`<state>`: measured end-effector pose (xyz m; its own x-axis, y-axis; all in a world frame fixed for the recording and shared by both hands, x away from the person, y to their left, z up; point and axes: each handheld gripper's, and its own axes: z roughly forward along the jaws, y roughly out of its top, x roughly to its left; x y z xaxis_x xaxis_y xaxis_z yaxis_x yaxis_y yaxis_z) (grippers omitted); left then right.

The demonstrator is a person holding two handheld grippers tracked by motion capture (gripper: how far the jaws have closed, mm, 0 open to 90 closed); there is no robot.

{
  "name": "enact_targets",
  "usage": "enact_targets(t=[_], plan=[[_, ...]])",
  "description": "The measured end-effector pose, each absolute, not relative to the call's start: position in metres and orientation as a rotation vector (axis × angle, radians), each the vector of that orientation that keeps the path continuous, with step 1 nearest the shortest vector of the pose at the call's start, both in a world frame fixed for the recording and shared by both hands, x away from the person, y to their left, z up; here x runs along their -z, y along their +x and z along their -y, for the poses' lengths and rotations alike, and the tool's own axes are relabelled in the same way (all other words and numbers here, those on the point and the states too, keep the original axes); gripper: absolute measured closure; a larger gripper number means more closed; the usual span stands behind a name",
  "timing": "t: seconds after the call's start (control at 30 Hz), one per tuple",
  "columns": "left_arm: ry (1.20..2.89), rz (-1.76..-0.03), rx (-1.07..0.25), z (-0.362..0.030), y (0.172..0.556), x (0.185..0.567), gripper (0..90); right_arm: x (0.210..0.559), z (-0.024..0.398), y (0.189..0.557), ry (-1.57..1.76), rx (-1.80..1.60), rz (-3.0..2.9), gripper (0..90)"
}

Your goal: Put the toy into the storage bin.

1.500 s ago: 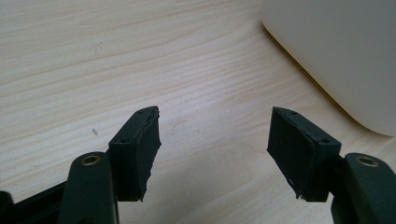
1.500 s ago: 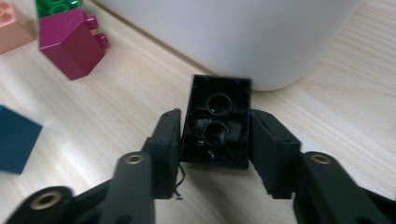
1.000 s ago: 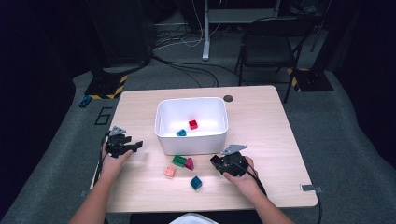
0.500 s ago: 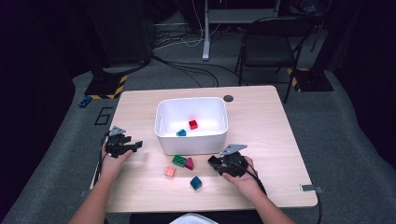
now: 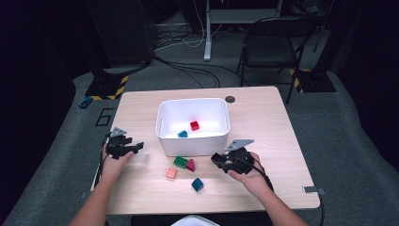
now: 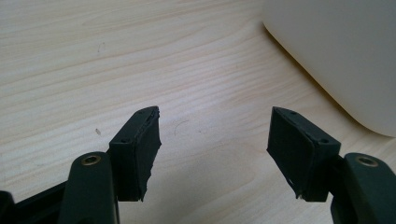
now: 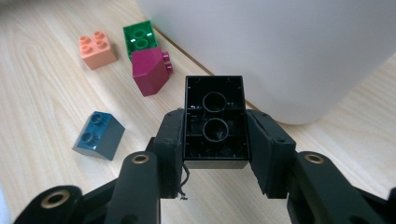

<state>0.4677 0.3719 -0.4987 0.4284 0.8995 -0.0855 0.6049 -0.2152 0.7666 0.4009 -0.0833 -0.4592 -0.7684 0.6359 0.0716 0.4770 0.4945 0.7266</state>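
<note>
At centre frame sat the wooden table [image 5: 263, 117] bearing a white bin [image 5: 162, 123]. Lower right, the right gripper [image 7: 215, 140] clamped a black brick [image 7: 215, 121]; lower left, the left gripper [image 6: 215, 144] gaped wide, empty. Loose bricks [image 5: 181, 162] lay between.

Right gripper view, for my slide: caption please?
Right gripper clamps a black brick beside the white bin.

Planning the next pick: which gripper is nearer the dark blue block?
Right. The right gripper, shut on a black block, sits just right of the dark blue block; the left gripper is far across the table.
</note>
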Motion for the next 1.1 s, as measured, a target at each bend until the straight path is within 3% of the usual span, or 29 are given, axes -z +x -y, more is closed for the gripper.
enact_targets(t=[1.1], plan=[[1.932, -1.271, -0.489, -0.371, 0.468, 0.499, 34.5, 0.378, 0.093, 0.406, 0.921, -1.219, -2.525, 58.5]])
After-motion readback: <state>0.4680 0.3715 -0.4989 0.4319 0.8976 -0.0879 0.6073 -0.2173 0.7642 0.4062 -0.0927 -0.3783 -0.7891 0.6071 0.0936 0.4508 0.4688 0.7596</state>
